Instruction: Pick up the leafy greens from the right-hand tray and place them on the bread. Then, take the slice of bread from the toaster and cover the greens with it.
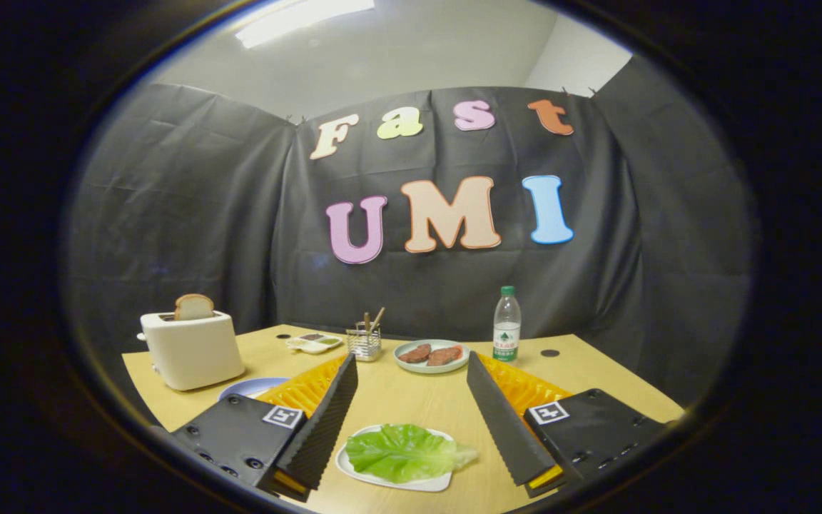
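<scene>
A green lettuce leaf (400, 452) lies on a white tray (391, 481), low between my two fingers. My gripper (411, 368) is open, held above the table with nothing between its fingers. A white toaster (191, 349) stands to the left beyond the left finger, and a slice of bread (193, 307) sticks up out of its slot. A blue plate (248, 387) peeks out just behind the left finger beside the toaster; what lies on it is hidden.
Beyond the fingers on the wooden table (418, 396) stand a pale plate with two reddish meat pieces (431, 355), a wire holder with sticks (364, 341), a small sauce dish (315, 343) and a water bottle (506, 325). Black cloth walls close the back.
</scene>
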A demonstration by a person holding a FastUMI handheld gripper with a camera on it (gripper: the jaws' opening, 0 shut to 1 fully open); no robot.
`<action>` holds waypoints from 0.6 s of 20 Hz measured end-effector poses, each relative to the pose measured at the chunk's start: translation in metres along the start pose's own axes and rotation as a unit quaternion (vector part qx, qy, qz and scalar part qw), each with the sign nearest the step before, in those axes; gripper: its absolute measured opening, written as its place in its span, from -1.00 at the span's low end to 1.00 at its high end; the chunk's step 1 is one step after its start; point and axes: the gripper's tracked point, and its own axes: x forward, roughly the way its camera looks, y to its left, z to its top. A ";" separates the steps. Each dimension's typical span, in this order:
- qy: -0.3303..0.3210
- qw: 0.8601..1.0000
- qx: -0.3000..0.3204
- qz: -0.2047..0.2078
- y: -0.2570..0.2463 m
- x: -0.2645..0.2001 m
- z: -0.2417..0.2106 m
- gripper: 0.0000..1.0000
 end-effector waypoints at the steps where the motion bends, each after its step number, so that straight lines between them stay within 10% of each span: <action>1: 0.001 1.000 0.003 -0.001 0.000 0.001 -0.001 0.97; 12: 0.015 1.000 0.006 -0.003 0.000 0.005 -0.009 0.97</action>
